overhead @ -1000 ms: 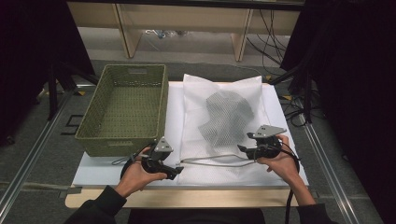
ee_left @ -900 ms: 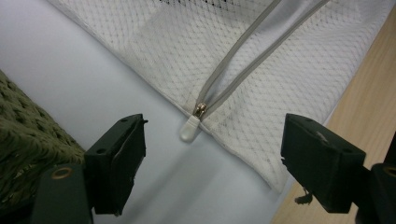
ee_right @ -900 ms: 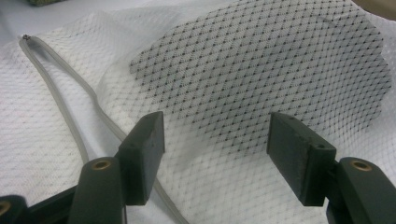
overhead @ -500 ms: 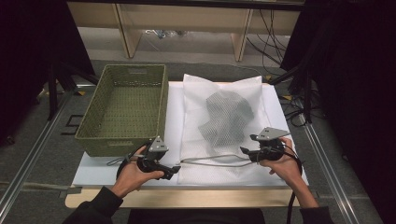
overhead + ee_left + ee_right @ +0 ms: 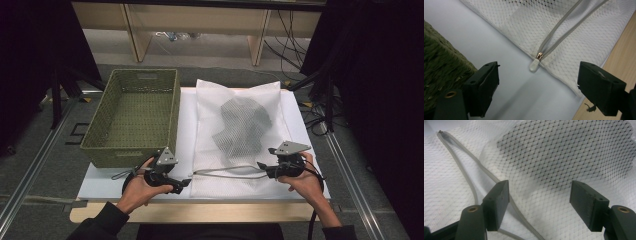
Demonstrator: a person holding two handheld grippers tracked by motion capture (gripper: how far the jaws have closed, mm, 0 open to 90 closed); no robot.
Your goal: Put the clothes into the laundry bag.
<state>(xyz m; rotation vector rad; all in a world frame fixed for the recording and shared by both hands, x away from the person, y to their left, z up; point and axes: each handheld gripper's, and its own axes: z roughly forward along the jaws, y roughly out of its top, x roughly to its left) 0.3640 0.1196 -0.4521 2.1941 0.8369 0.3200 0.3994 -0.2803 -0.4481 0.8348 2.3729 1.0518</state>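
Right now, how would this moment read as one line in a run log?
left gripper: jaws just opening, off zipper pull | right gripper: jaws just opening, over mesh bag | zipper open | dark garment inside | basket beside bag

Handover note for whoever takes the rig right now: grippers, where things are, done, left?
Left gripper: open, jaws just widened, nothing between them; zipper pull lies just ahead.
Right gripper: open, jaws just widened, over the mesh bag beside the zipper.
Mesh bag lies flat on the white board, dark garment inside. Basket to its left.
Done: zipper open.
Left: probably take the garment out.
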